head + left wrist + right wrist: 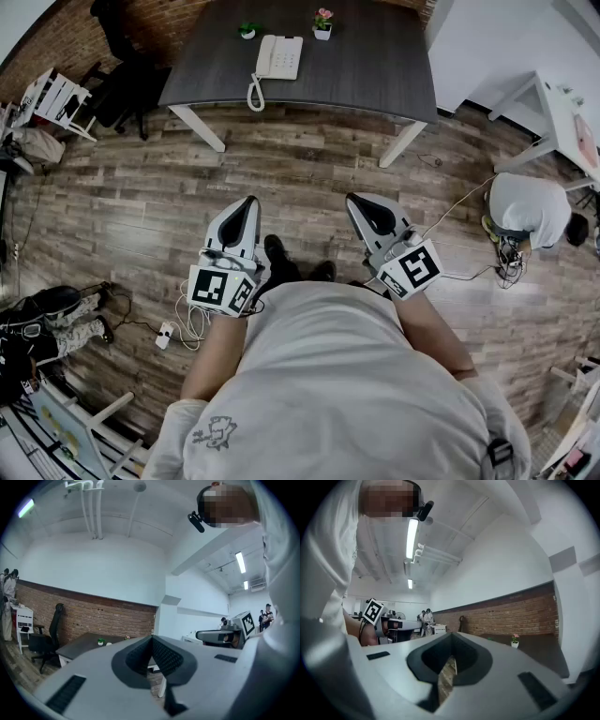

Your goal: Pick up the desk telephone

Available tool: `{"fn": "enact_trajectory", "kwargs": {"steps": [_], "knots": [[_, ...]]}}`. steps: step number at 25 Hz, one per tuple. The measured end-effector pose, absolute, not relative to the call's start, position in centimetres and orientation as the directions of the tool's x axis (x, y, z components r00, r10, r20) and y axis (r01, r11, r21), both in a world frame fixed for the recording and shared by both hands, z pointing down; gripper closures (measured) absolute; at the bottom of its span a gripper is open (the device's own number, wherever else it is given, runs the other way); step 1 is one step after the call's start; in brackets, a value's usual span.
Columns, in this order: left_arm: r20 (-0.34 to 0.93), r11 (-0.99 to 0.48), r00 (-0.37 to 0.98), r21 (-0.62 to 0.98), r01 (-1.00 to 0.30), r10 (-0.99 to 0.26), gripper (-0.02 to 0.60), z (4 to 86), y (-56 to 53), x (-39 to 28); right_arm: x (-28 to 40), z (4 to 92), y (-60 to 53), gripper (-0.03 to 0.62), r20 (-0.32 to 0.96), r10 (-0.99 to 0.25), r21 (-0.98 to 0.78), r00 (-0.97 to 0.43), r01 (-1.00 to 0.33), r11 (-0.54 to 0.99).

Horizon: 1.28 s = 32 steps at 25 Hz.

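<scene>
White plastic desk telephone (279, 56) sits toward the far side of the dark grey bench (375, 66), handset on its cradle. Its coiled cord (252, 93) loops toward the near edge. Two small potted plants stand just behind it, a green one (247, 30) and a pink-flowered one (322, 23).

You're standing well apart from it, with open floor between. Left gripper (250, 201) and right gripper (353, 199) are held level in front of you. Left fingers (166, 656) are pressed together with nothing between them. Right fingers (464, 653) are the same, empty.

Risks from here:
- The fingers need spreading before you reach in, or you'll likely shove the phone toward the plants.
- The handset looks loose on the base, so a grab on the base alone could let it slide off and swing on the cord.
- The cord could snag or drag on the bench as you lift.
- Cables (187, 323) lie on the floor by your left foot, so there's a trip risk as you step off.

The bench top is smooth, matte and uncluttered. The wood-plank floor (309, 169) runs to a brick wall (56, 37). A black office chair (117, 56) stands left of the bench. A person (530, 211) crouches at right near a white table (562, 112). More people are far off in both gripper views.
</scene>
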<state>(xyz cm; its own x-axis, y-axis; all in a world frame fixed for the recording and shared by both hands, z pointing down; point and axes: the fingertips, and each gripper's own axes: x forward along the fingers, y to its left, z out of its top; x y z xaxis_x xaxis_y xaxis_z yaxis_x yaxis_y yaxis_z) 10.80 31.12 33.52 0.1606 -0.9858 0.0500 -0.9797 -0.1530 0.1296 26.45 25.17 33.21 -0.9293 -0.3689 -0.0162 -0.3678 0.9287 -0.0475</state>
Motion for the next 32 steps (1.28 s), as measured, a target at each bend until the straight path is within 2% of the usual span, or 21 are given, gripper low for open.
{"fn": "enact_trajectory", "kwargs": {"steps": [28,29,31,32], "knots": [[0.081,-0.154,0.162,0.097,-0.983,-0.983,0.571,35.4,27.2,6.1,21.8,34.6,21.4,0.589,0.02,-0.371,-0.067,-0.928,-0.372,0.926],[0.08,-0.156,0.165,0.1,-0.983,-0.983,0.567,35.4,26.9,5.8,21.5,34.7,21.1,0.588,0.027,-0.381,-0.066,-0.924,-0.382,0.922],[0.08,-0.161,0.17,0.108,-0.981,-0.982,0.513,35.4,26.3,4.8,20.6,34.7,20.3,0.578,0.036,-0.396,-0.064,-0.917,-0.398,0.915],[0.08,-0.165,0.174,0.111,-0.98,-0.981,0.484,35.5,26.0,4.2,19.9,34.8,20.0,0.551,0.041,-0.399,-0.065,-0.916,-0.401,0.914]]}}
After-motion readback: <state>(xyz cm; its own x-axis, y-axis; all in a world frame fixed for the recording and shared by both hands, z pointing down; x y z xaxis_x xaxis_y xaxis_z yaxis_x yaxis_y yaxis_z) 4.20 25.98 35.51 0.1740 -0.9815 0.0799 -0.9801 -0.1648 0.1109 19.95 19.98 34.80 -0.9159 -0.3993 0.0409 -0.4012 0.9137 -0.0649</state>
